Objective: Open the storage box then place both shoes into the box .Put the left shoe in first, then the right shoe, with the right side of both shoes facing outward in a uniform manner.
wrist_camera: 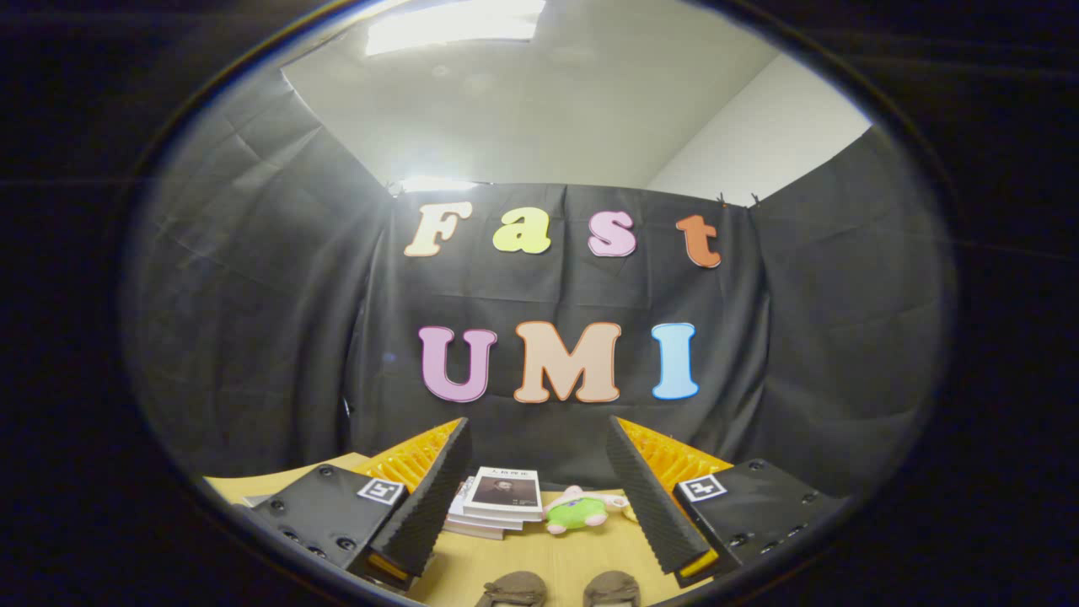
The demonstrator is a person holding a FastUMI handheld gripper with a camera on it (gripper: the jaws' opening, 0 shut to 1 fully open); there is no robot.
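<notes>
A pale wooden table (539, 561) stands inside a booth of black cloth (278, 337), with a white ceiling and a lit panel above. The gripper (539, 514) hangs above it, fingers spread wide and holding nothing. Between them, close underneath, lie two brown shoes (560, 588), side by side and apart, only partly seen. Beyond the fingers are stacked books (497, 502) and a green plush toy (580, 510).

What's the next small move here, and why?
Probably tilt the tool down and scan the table for the storage box. Its fingers stand wide apart with nothing between them, aimed mostly at the booth wall. The two shoes sit just below the fingers, with a stack of books and a plush toy beyond. The box has to be opened first, so finding it comes before any grasp.
</notes>
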